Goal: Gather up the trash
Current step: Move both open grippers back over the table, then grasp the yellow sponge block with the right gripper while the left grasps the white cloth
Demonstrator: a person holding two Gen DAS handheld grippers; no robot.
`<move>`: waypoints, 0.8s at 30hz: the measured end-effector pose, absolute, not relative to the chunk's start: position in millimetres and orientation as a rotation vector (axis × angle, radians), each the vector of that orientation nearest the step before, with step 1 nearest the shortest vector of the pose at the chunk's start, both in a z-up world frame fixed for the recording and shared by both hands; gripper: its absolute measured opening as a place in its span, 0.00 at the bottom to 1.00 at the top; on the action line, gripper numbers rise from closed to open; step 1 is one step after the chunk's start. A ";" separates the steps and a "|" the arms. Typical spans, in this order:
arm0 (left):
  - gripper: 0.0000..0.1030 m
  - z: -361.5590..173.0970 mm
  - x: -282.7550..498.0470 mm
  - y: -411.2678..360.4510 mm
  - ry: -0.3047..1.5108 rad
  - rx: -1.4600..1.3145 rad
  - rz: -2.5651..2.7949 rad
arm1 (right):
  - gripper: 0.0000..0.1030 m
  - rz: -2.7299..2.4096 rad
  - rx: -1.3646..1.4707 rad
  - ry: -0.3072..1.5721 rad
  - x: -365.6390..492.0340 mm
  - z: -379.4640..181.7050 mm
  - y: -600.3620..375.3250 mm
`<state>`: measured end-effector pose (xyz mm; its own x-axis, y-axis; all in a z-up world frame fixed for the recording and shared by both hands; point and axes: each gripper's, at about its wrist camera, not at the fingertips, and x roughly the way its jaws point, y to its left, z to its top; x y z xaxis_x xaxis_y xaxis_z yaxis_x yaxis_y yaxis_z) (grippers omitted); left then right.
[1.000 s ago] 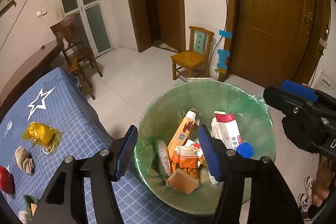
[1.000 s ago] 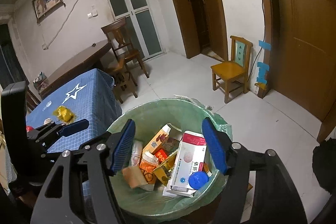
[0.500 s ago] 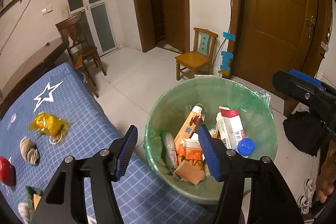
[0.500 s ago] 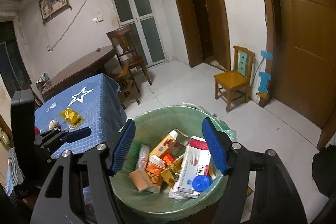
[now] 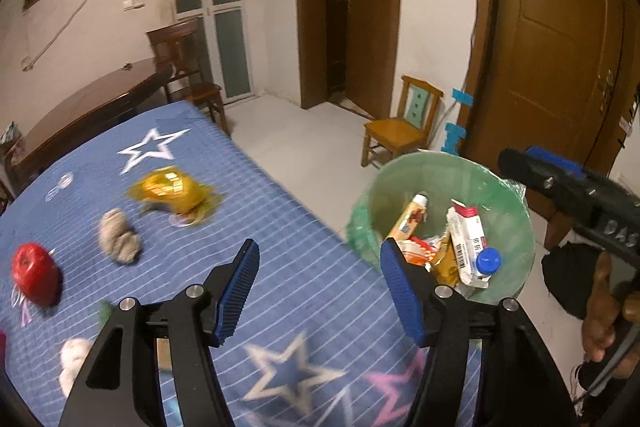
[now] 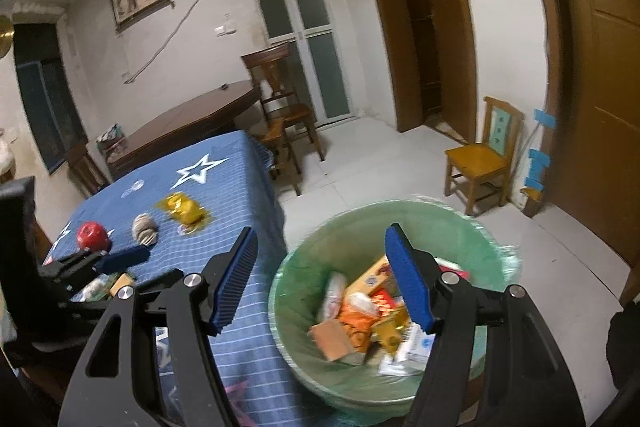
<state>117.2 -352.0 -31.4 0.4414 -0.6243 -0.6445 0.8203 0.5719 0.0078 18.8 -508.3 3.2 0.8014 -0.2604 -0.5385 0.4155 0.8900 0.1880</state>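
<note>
The trash still to be collected lies on the blue star-patterned worktop: a crumpled yellow wrapper nearest the far end, a grey wad just beside it, then a red apple-like ball and some blurred white and green scraps at the near edge. They sit spread apart, so each probably needs its own pick.

Off the worktop's right edge stands the green-lined trash bin, pulled up against the cloth, likely so drops are short. It already holds cartons, a tube, a blue bottle cap and other packaging.

The left gripper is over the worktop, jaws spread wide and empty, aimed toward the remaining litter. The right gripper, equally agape and empty, hangs at the bin's rim.
</note>
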 end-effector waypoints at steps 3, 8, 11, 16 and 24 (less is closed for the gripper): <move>0.63 -22.5 126.2 -316.8 0.625 0.313 -0.884 | 0.61 -0.325 0.289 0.546 30.1 0.9 -489.4; 0.65 -14.4 160.6 -247.9 0.619 0.258 -0.772 | 0.66 -0.263 0.258 0.574 46.0 -3.2 -459.6; 0.65 -17.9 190.5 -203.6 0.638 0.232 -0.687 | 0.67 -0.221 0.236 0.597 56.1 -7.4 -441.6; 0.65 -31.4 231.3 -141.6 0.689 0.210 -0.609 | 0.69 -0.156 0.203 0.645 71.1 -18.1 -414.1; 0.65 -57.6 230.2 -87.0 0.607 0.385 -0.703 | 0.71 -0.039 0.133 0.756 98.3 -44.7 -374.2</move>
